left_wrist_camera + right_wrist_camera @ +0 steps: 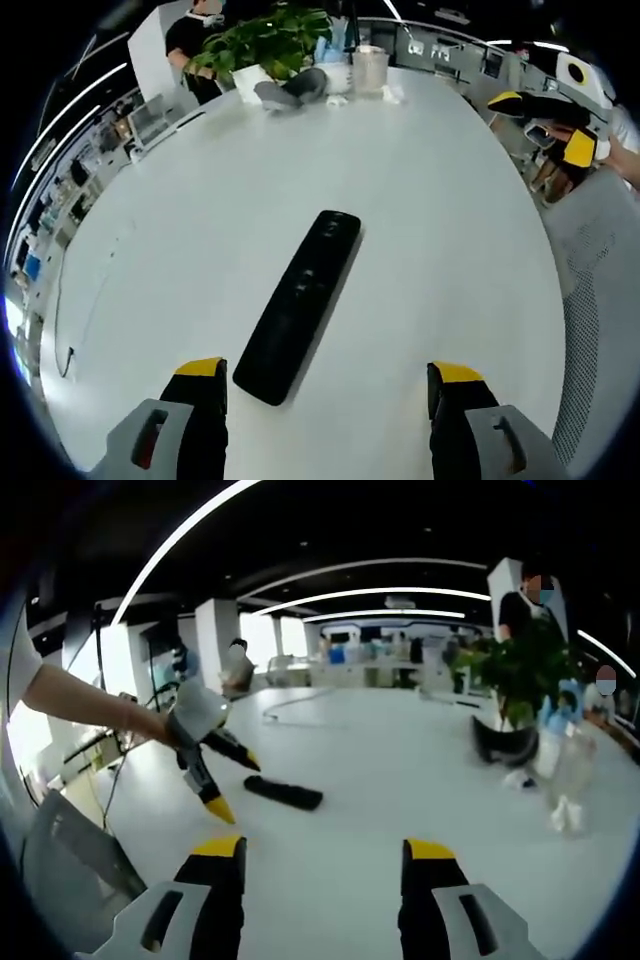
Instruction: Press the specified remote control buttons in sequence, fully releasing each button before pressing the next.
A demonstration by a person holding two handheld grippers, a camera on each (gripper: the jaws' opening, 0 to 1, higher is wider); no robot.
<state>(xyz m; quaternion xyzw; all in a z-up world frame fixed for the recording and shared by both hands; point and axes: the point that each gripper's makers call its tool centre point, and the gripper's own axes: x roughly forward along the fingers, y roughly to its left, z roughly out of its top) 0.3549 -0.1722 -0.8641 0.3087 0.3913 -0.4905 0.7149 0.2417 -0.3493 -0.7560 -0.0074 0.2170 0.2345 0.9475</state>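
Now the left gripper (328, 385) is hovering spread apart over the remote control (298, 305), seemingly lining up, while the right gripper (322, 870) is waiting aside, also apart.

No readable text, remote control (298, 305) buttons (blurred) unmarked

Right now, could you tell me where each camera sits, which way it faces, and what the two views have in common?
Left gripper view: rides on the left gripper, looking down across the white table at the black remote between its open jaws; the right gripper shows far right.
Right gripper view: rides on the right gripper, looking level along the table; the left gripper and the person's arm enter from the left.
Shared: the remote, the table, the potted plant.
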